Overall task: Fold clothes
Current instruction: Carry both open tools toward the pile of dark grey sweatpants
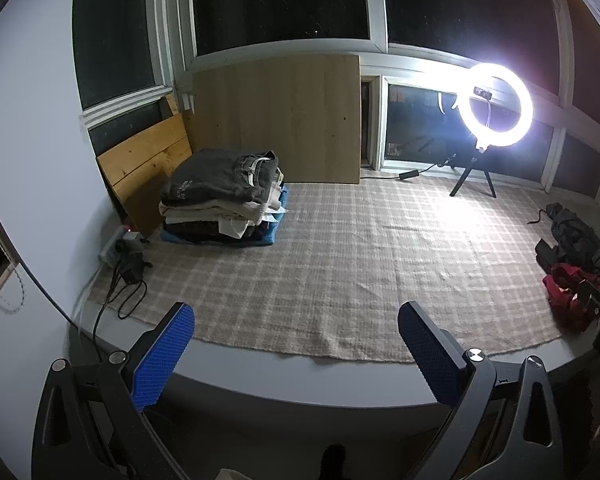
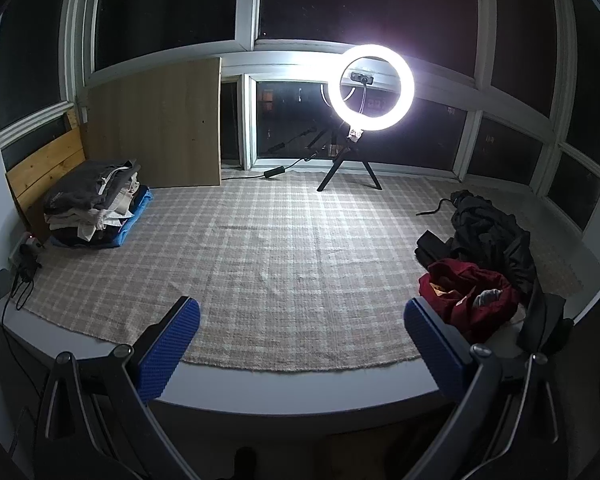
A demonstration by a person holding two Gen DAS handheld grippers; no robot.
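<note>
- Left wrist view: the left gripper (image 1: 296,332) is held over the near edge of the table (image 1: 300,384) with its blue-padded jaws spread wide and nothing between them, which is judged to be a ready stance with no garment taken up yet.
- A stack of folded clothes (image 1: 224,200) is seen at the far left on the plaid cloth (image 1: 340,260), close against the wooden boards (image 1: 148,160); it is probably kept there so that the middle of the cloth is left free as folding space.
- A heap of unfolded clothes (image 1: 572,256), dark pieces with a red one nearest, is seen at the right edge, well apart from the stack, so done and undone work are kept separate.
- A ring light (image 1: 496,104) on a tripod is stood at the back by the window, turned toward the cloth, presumably to light the work.
- Right wrist view: the right gripper (image 2: 302,328) is likewise held low over the table's near edge, jaws wide apart and empty.
- The unfolded heap (image 2: 480,264) lies just beyond and right of the right-hand finger (image 2: 432,344), with the red garment (image 2: 464,296) nearest; that gripper is judged the better placed for the next pick.
- The folded stack (image 2: 96,204) is seen far left, and the cloth's middle (image 2: 300,248) lies bare between the two piles.
</note>
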